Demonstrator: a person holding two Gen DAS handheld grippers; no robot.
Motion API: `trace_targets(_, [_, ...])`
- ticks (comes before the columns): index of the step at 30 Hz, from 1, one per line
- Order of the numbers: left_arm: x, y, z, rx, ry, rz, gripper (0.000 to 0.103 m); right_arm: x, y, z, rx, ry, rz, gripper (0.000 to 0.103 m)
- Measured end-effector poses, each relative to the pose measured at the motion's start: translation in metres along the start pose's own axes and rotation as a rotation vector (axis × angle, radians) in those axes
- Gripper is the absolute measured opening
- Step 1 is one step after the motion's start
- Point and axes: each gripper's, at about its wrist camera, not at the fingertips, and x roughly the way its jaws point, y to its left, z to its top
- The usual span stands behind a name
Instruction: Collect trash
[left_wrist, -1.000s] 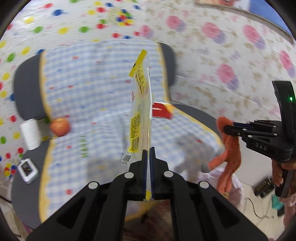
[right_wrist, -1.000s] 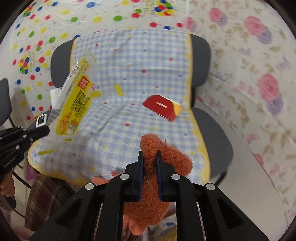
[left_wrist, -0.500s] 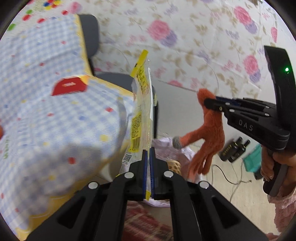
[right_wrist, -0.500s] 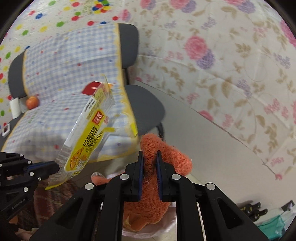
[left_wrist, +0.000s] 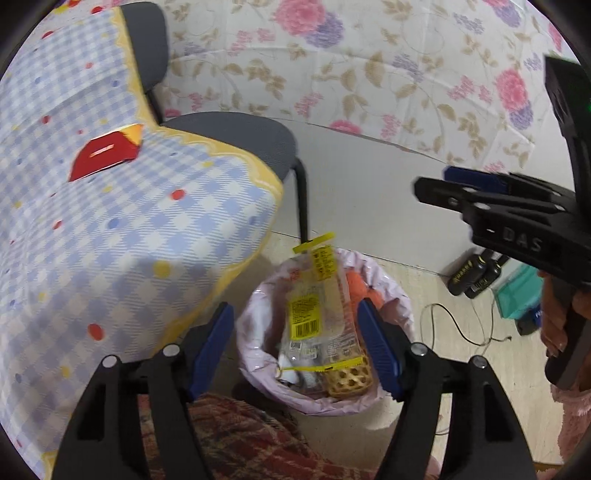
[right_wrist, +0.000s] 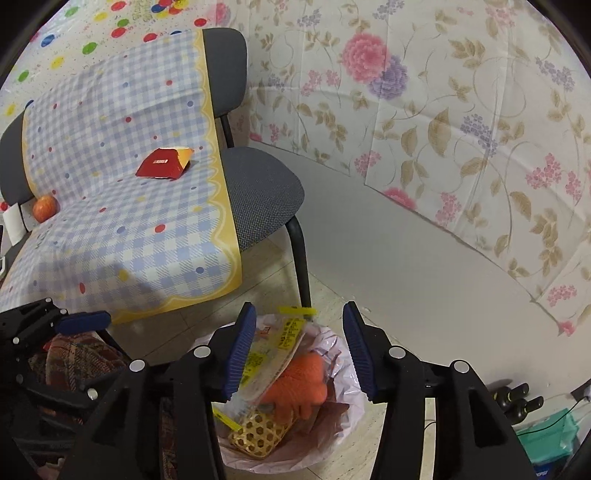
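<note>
Snack wrapper (left_wrist: 317, 310) in trash bin (left_wrist: 255, 314), below just-opened left gripper (left_wrist: 295, 347)

A grey padded chair (right_wrist: 266, 192) stands beside the floral-papered wall (right_wrist: 461, 110), draped with a blue-and-white checked cloth with a yellow scalloped border (right_wrist: 122, 229). A round red-orange apple (right_wrist: 45, 208) rests at the seat's back. Two small dark bottles (left_wrist: 474, 277) lie on the pale floor (left_wrist: 424, 398) near a thin black cable (left_wrist: 461, 328).

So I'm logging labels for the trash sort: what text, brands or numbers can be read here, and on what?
"DAS": on the right gripper body, left wrist view.
Snack wrapper in the trash bin: yellow labels and barcode, print too small to read.
Red carton on the chair: label blurred.
</note>
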Motion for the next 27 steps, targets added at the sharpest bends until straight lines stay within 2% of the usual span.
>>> trace_targets(5, [-0.014, 0.019, 0.0, -0.034, -0.036, 0.097, 0.069, -0.009, 0.004, 0.002, 0.023, -0.006, 0.044, 0.05])
trace_targets(14, [-0.068, 0.078, 0.0, -0.161, -0.15, 0.276, 0.069, -0.038, 0.042, 0.027, -0.03, -0.089, 0.15, 0.05])
trace_targets(22, [-0.103, 0.137, -0.001, -0.288, -0.201, 0.413, 0.07, -0.009, 0.09, 0.064, -0.094, -0.08, 0.241, 0.051])
trace_targets(24, [-0.105, 0.151, -0.002, -0.311, -0.195, 0.439, 0.07, 0.008, 0.104, 0.076, -0.119, -0.075, 0.254, 0.057])
trace_targets(27, [-0.105, 0.176, 0.001, -0.351, -0.185, 0.482, 0.072, 0.035, 0.12, 0.094, -0.138, -0.071, 0.273, 0.058])
